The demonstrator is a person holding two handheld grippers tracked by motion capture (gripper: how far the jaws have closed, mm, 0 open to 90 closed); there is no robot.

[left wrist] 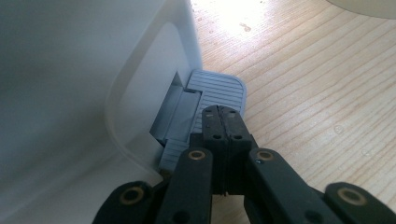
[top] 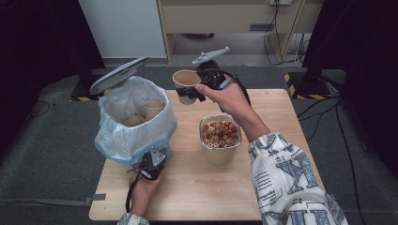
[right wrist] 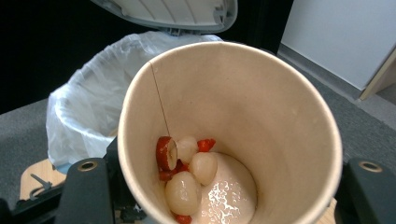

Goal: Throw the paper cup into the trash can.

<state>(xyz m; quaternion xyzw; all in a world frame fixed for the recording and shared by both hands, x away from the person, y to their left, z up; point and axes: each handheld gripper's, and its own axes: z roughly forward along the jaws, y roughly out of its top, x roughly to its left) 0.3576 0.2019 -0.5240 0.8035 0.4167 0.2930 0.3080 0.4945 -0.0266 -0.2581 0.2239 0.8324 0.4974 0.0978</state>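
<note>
The left gripper, jaws together, presses the grey ribbed pedal, lifting the lid of the white bag-lined bin. The right gripper clamps a tan paper cup of leftovers right of the bin, not yet tipped; cups seemingly lie inside already.

Large letters such as "X" print the person's sleeve.
</note>
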